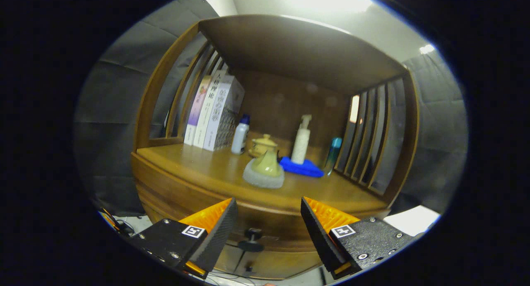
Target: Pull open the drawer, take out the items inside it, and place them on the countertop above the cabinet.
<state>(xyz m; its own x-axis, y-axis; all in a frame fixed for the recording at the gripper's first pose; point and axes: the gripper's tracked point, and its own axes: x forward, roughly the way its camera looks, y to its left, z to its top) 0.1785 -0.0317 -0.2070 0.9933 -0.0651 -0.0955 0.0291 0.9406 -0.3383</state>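
The gripper (269,219) is held wide and empty, the closed wooden drawer's small dark round knob (253,239) seen between its fingers.

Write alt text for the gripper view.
The open claw hovers before a wooden cabinet, its drawer knob between the fingers. On the countertop stand books, bottles, a lidded pot, a blue cloth and a sponge-based brush.

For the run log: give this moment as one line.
gripper: open, empty | drawer knob: between fingers, untouched | drawer: closed | countertop: cluttered
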